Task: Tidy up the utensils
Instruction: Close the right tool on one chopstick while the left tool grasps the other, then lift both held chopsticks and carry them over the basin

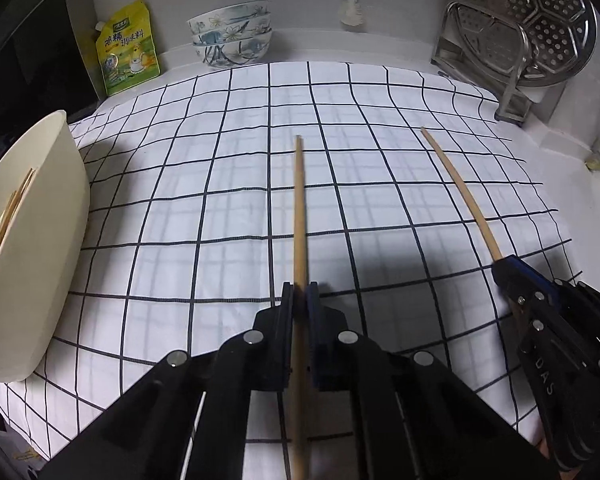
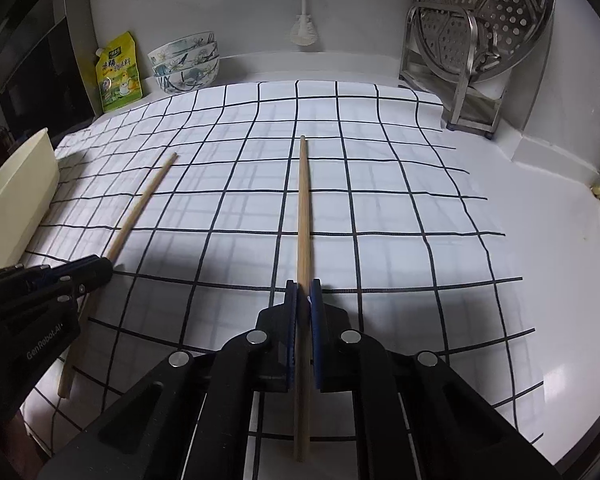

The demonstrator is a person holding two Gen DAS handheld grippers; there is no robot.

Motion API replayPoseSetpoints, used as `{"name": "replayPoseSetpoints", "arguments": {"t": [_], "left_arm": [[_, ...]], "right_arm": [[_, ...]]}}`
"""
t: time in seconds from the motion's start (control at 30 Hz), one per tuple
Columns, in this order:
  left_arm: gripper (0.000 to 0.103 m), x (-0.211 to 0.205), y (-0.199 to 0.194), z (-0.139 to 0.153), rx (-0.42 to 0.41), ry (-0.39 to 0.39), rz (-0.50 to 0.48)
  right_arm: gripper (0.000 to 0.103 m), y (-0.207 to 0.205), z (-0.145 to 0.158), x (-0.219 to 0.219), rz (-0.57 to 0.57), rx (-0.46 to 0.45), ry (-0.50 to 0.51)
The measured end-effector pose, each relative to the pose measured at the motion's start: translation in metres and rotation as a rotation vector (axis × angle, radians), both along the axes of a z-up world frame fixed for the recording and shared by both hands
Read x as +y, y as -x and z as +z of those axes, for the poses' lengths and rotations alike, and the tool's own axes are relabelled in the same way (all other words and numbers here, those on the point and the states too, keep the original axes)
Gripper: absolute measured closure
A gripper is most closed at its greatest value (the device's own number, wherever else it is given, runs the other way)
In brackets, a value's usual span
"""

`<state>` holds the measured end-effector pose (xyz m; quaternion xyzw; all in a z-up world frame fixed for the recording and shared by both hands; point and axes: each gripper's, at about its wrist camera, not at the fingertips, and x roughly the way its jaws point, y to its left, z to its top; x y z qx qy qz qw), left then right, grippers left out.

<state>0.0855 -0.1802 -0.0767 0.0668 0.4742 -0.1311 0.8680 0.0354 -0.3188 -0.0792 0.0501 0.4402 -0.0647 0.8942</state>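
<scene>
Two wooden chopsticks lie lengthwise on a white cloth with black grid lines (image 1: 228, 216). My left gripper (image 1: 300, 292) is shut on the left chopstick (image 1: 299, 208), whose tip points away from me. My right gripper (image 2: 304, 288) is shut on the right chopstick (image 2: 303, 208) in the same way. The left wrist view shows the right gripper (image 1: 504, 268) and its chopstick (image 1: 460, 192) at the right. The right wrist view shows the left gripper (image 2: 100, 268) and its chopstick (image 2: 140, 204) at the left. A cream tub (image 1: 40, 248) at the far left holds several chopsticks (image 1: 12, 208).
At the back stand stacked patterned bowls (image 1: 232, 36), a yellow seasoning pouch (image 1: 128, 48) and a metal rack with a perforated steamer plate (image 1: 528, 20). A white brush (image 1: 352, 8) hangs on the wall. White counter (image 2: 540, 216) borders the cloth on the right.
</scene>
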Motion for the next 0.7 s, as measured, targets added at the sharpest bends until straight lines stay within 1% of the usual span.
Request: {"name": "replayPoseSetpoints", "arguments": {"t": [0.07,0.13,0.23,0.33,0.4,0.47,0.57,0.7], "left_arm": [[0.096,0.005,0.001,0.001,0.013,0.019,-0.001],[0.096,0.013,0.005,0.006,0.011,0.040,0.005],[0.096,0.025,0.009,0.016,0.006,0.055,0.009],[0.096,0.037,0.014,0.033,-0.034,0.053,0.003],[0.096,0.050,0.017,0.047,-0.066,0.067,0.009],[0.096,0.065,0.020,0.060,-0.101,0.073,0.019],[0.096,0.095,0.021,0.076,-0.131,0.091,0.051],[0.096,0.141,0.020,0.094,-0.182,0.102,0.120]], "right_arm": [[0.097,0.001,0.001,-0.005,0.000,-0.006,-0.072],[0.097,0.003,0.004,-0.009,-0.011,-0.017,-0.120],[0.097,0.007,0.014,-0.007,-0.012,-0.051,-0.160],[0.097,0.011,0.028,-0.001,-0.004,-0.093,-0.199],[0.097,0.011,0.035,0.008,0.007,-0.114,-0.217],[0.097,0.011,0.044,0.022,0.025,-0.134,-0.230],[0.097,0.008,0.059,0.053,0.072,-0.172,-0.270],[0.097,-0.007,0.074,0.097,0.154,-0.180,-0.276]]}}
